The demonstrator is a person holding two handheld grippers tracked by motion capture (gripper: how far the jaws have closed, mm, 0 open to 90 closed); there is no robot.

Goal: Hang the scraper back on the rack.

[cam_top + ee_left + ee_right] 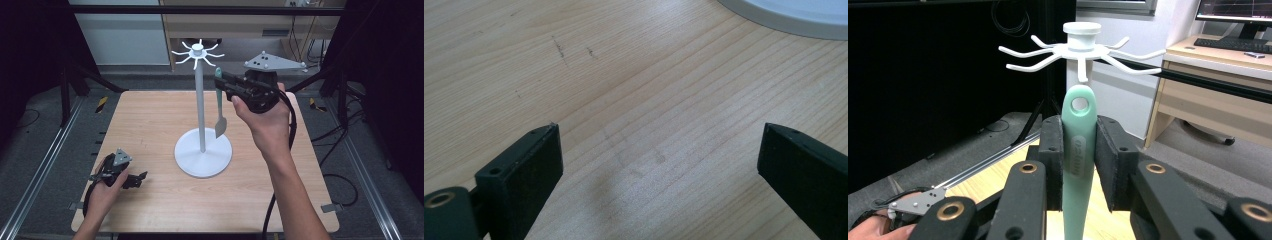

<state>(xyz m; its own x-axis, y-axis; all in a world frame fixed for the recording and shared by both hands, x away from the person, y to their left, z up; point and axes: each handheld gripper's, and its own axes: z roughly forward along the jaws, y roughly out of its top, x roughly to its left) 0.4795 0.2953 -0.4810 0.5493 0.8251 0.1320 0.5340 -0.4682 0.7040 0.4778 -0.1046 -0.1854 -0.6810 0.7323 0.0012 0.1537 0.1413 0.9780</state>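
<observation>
Your right tongs (1079, 165) are clamped on the handle of one mint-green plastic spatula (1079, 150), jaws pressed flat on both sides just below its hanging hole. The handle carries raised lettering along its length; too blurred to read. In the high view your right tongs (223, 81) hold the spatula (220, 107) upright, grey blade hanging down, at about 3 o'clock from the stand's pole and just beside it, clear of the surface.

One white metal hanging stand (200, 100): round base at the centre of the light wooden surface (150, 120), thin pole, and a ring of curved hooks under a knob cap. Seven or eight hooks by my count; the far ones overlap. From the right gripper view, the spatula's hole sits directly below the nearest hook (1082, 72), close but not on it.

Your left tongs (141, 178) rest low at 8 o'clock from the base, well apart from it, pointing toward 3 o'clock. The left gripper view shows its jaws wide apart with nothing between them, bare wood grain below, and the base rim (784, 20) at 1 o'clock.
</observation>
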